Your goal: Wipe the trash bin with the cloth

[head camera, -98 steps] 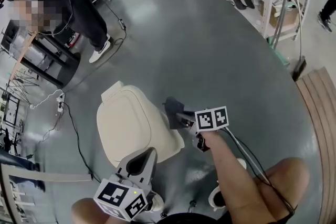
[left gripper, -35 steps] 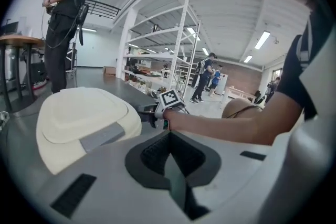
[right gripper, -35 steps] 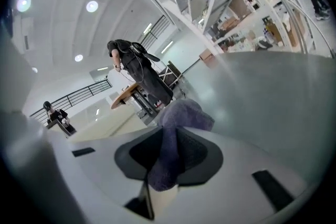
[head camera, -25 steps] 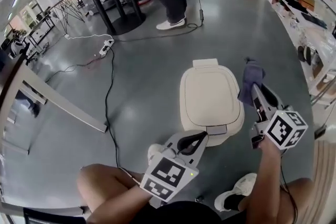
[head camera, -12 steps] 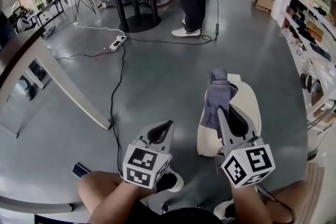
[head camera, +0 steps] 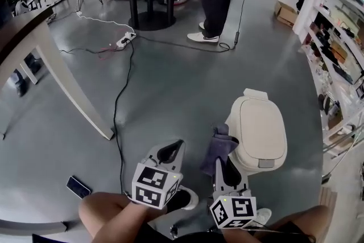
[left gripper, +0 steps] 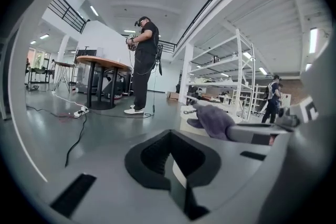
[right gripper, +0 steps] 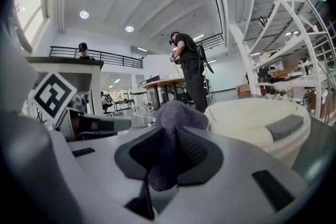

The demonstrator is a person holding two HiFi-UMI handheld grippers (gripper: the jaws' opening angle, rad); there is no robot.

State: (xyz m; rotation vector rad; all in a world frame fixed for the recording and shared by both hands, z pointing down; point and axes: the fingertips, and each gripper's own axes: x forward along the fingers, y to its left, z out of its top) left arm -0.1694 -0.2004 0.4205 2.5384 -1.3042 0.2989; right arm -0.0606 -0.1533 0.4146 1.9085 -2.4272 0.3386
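Open floor point(head camera: 176, 82) lies ahead. The trash bin point(head camera: 259, 134) blocks the right side. A cable point(head camera: 116, 111) and a slanted table leg point(head camera: 68, 85) bound the left.

Jaws of the right tool point(right gripper: 167, 157) closed on a purple cloth point(right gripper: 177, 115); cream bin point(right gripper: 247, 120) near, at right; left tool point(right gripper: 92, 124) at left.

The cloth point(right gripper: 176, 113) is soft, nubbly fabric; the trash bin point(head camera: 261, 134) is smooth cream plastic with a dull sheen; the floor point(head camera: 170, 82) is polished and faintly reflective; the right gripper point(head camera: 220, 159) has a matt plastic shell.
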